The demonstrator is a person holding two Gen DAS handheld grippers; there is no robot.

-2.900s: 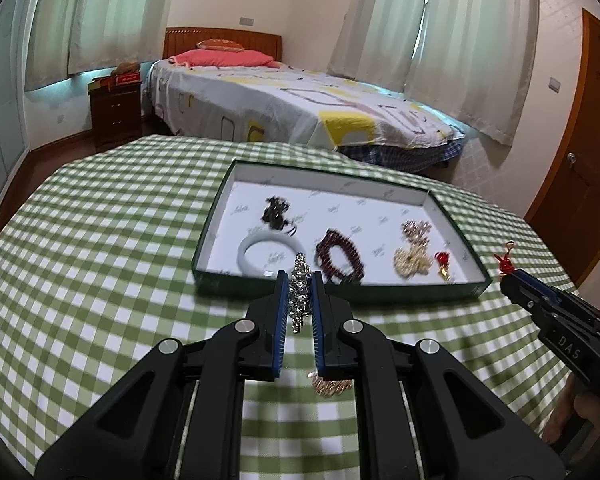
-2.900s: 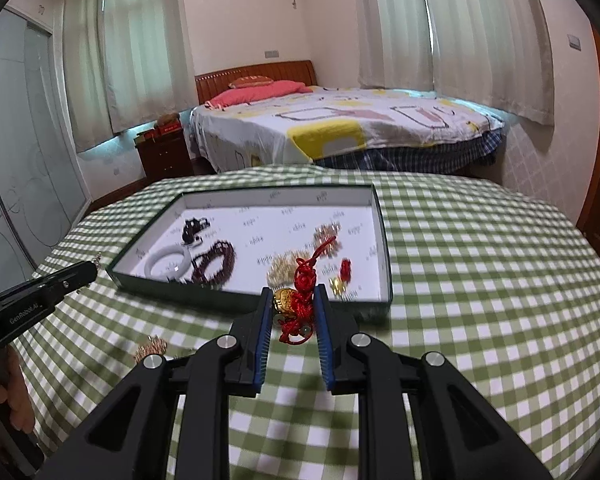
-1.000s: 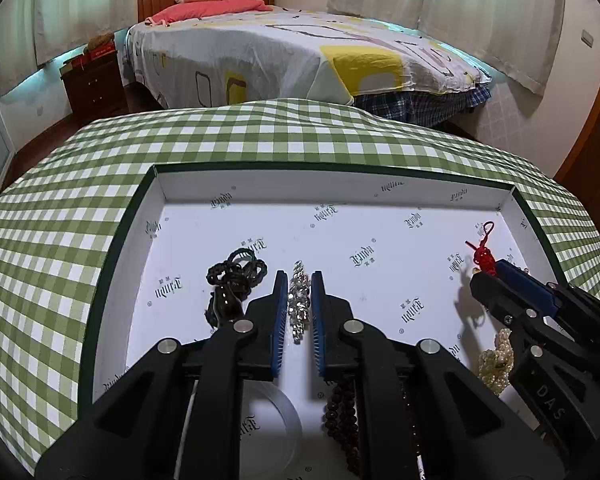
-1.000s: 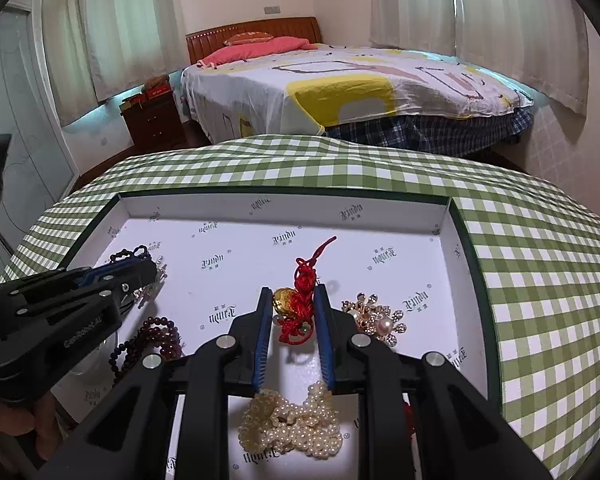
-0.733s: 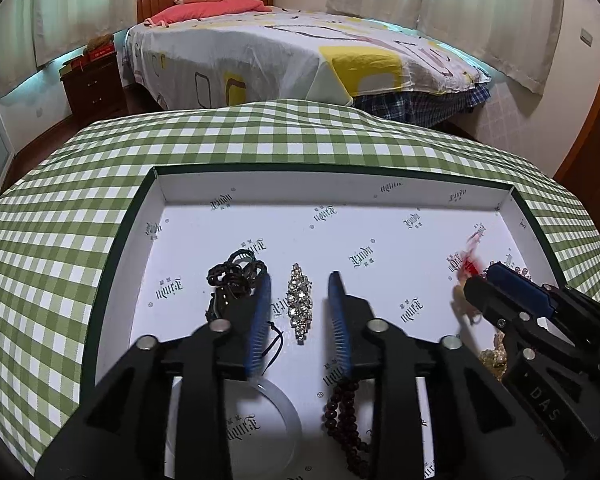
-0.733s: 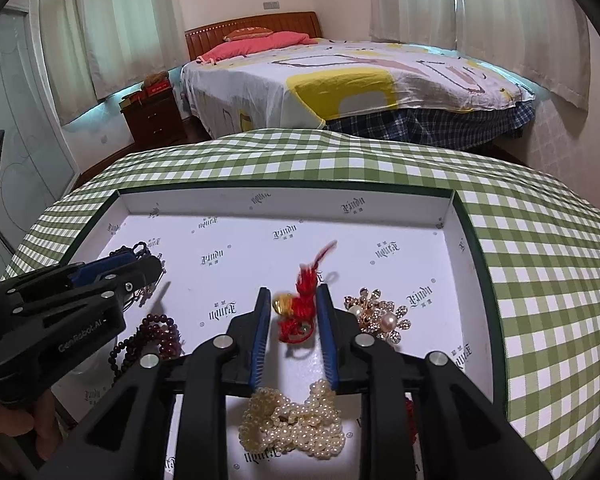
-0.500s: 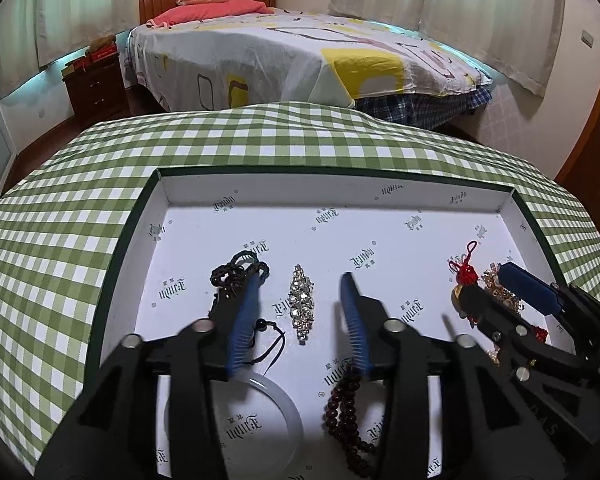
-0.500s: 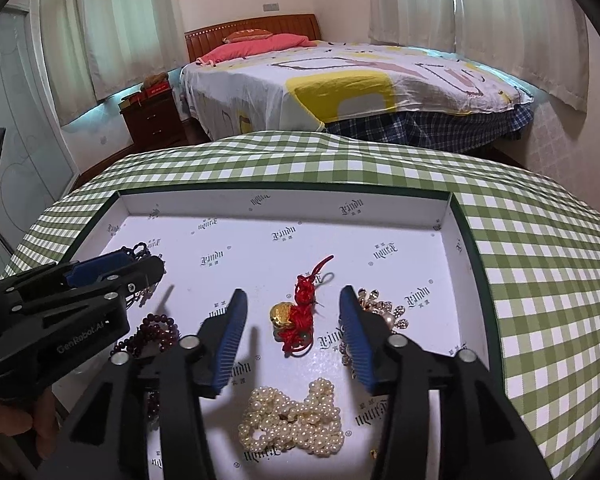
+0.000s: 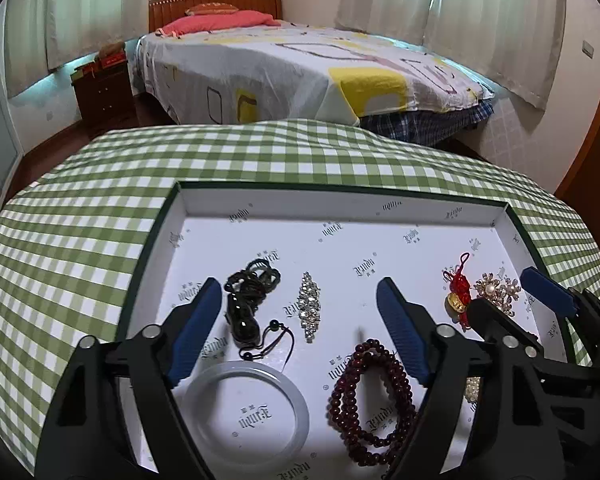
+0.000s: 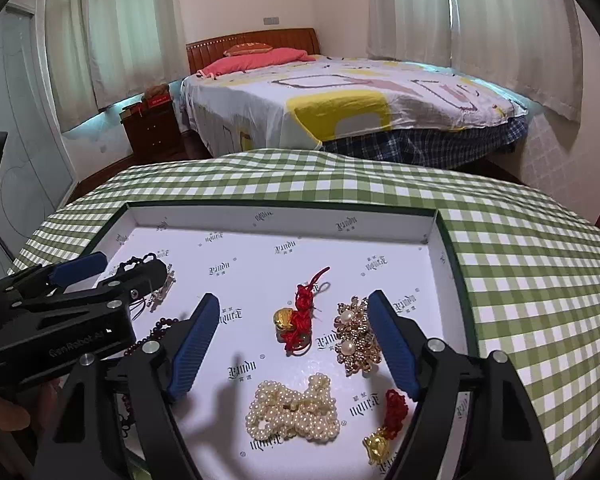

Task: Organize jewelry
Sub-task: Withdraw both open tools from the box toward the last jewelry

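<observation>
**Jewelry count, tray (image 9: 162, 216)**

You have eight pieces: one rhinestone brooch (image 9: 310, 306), one black cord necklace (image 9: 248, 300), one white bangle (image 9: 246, 400), one garnet bead bracelet (image 9: 370, 392), two red-knot gold charms (image 10: 296, 318) (image 10: 386, 426), one pearl-and-gold brooch (image 10: 354, 334), one pearl strand (image 10: 294, 408).

Black claws (image 9: 300, 312) (image 10: 292, 332), ribbed blue pads (silver screws).

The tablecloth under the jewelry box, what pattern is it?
The tablecloth is a green-and-white check, clearest in the right wrist view.
</observation>
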